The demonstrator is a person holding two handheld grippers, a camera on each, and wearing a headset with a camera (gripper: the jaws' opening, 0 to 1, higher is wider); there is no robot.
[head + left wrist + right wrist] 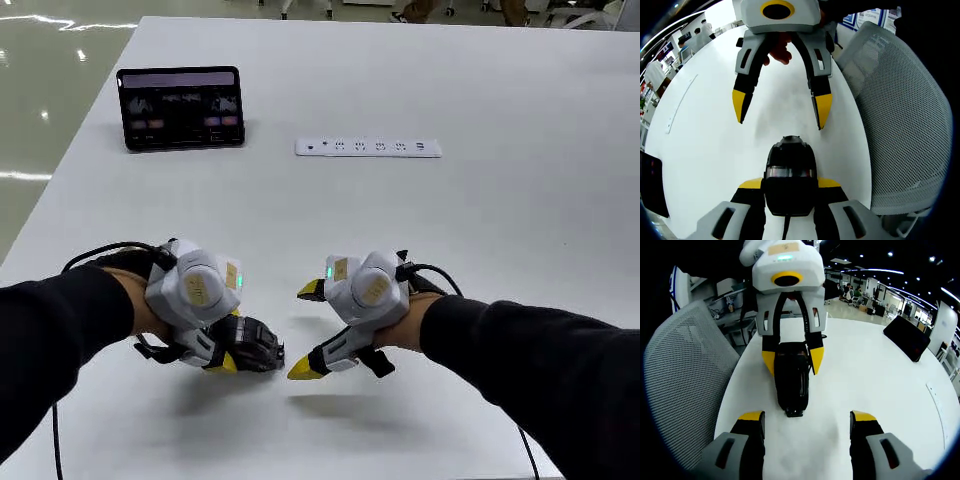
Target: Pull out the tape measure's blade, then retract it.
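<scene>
Looking down in the head view, the left gripper [232, 345] sits low on the white worktop [420, 230] with its fingers [225, 362] clamped on the black tape measure [260, 345]. The case pokes out toward the right gripper [303, 331]. That gripper's yellow-tipped fingers [303, 371] are spread apart with nothing between them. They point at the case from just beside it, without touching. A tablet [181, 106] and a power strip [368, 147] lie well beyond, at the far side.

In the left gripper view, the tape measure [790, 165] is held between that gripper's own fingers [753, 183]. Its long axis runs straight ahead along them. The right gripper [781, 120] faces it head-on, fingers wide, with bare worktop between its tips and the nose of the case. A mesh chair [900, 125] stands off the worktop's edge.

In the right gripper view, the case [790, 382] lies straight ahead on the centre line, lengthwise toward the camera. Its near end falls about level with the open fingers [752, 417] and midway between them. A small nub there is probably the blade's hook, though it is too small to be sure. The right gripper is the free one, and it looks to need only a short advance along that axis to close on the blade end.
</scene>
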